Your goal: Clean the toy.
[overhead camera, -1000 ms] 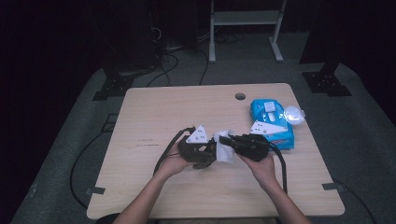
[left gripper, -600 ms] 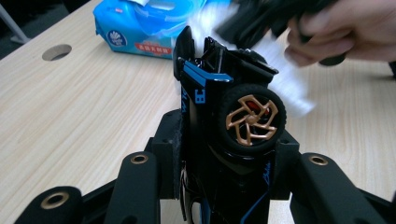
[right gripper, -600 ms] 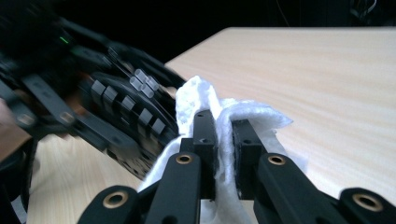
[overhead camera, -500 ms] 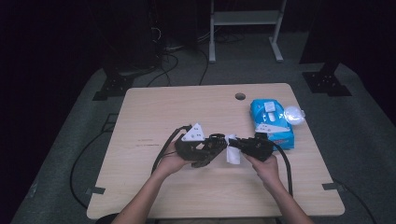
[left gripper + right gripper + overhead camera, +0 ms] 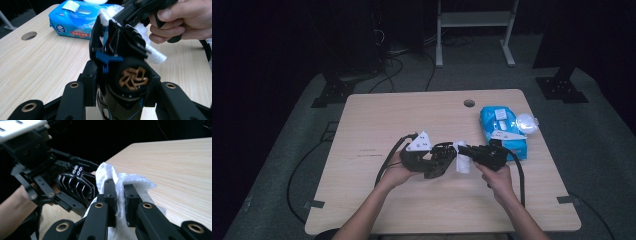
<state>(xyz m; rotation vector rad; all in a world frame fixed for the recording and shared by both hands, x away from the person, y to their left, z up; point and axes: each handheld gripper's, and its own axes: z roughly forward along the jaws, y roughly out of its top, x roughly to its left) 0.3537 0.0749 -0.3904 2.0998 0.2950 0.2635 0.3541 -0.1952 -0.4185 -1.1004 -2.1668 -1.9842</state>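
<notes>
While the right gripper (image 5: 120, 202) clamps a white wipe (image 5: 130, 182) between its two black jaws, the cloth bulges above and beside the pads and touches the dark object held opposite. In the left gripper view, the left gripper (image 5: 117, 100) has its jaws closed on that black device (image 5: 122, 50), a ribbed body with a blue clip and a round end showing an orange pattern. The wipe (image 5: 152, 51) lies against the device's far side, just below the right hand (image 5: 185, 18). In the high view, both grippers meet above the near middle of the wooden table (image 5: 377, 120), with the wipe (image 5: 462, 161) between left gripper (image 5: 434, 161) and right gripper (image 5: 472, 152). A blue pack of wet wipes (image 5: 502, 127) lies flat near the table's right edge, just beyond the right hand. A round hole (image 5: 469, 103) sits in the tabletop farther back.
</notes>
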